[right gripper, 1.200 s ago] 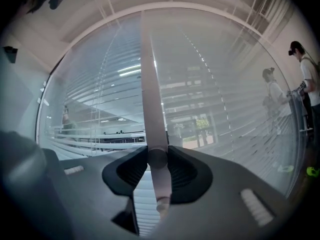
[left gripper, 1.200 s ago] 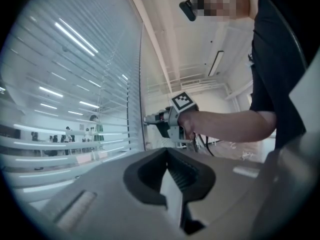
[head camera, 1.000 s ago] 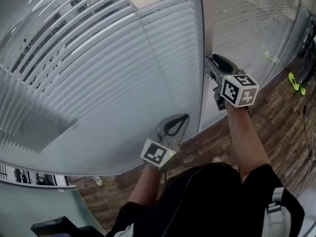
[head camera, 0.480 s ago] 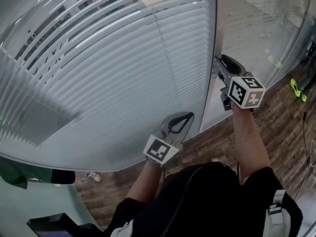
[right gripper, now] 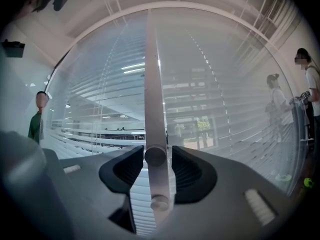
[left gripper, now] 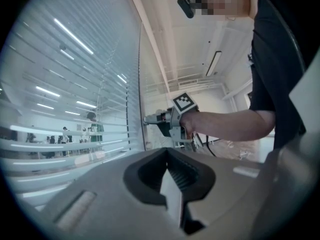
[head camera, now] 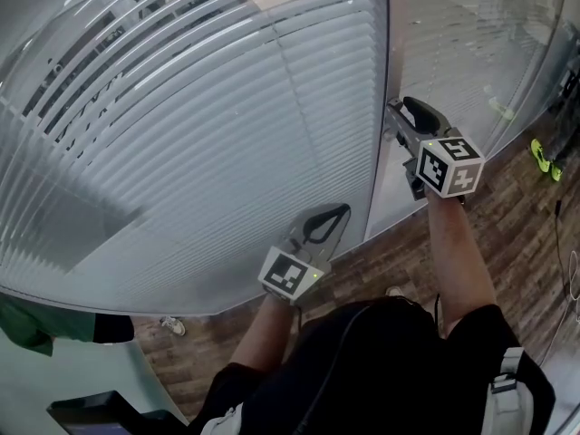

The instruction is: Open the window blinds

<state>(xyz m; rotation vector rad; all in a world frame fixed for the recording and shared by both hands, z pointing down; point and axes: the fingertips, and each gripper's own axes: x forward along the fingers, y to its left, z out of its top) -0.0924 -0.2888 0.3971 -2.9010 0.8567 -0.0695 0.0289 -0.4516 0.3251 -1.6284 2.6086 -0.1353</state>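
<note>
Fingers (right gripper: 186,173) of right gripper (head camera: 396,123) just eased apart, blinds knob (right gripper: 155,156) between them; left gripper (left gripper: 169,171) closed, empty.

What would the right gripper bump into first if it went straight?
Probably the round knob; the right gripper has it between its jaws, which have just been opening. Then the window post.

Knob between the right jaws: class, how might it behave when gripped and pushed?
Round and smooth, the knob may slip. Fixed on the post, it probably turns, not lifts. The right gripper has just been opening its jaws around it.
</note>
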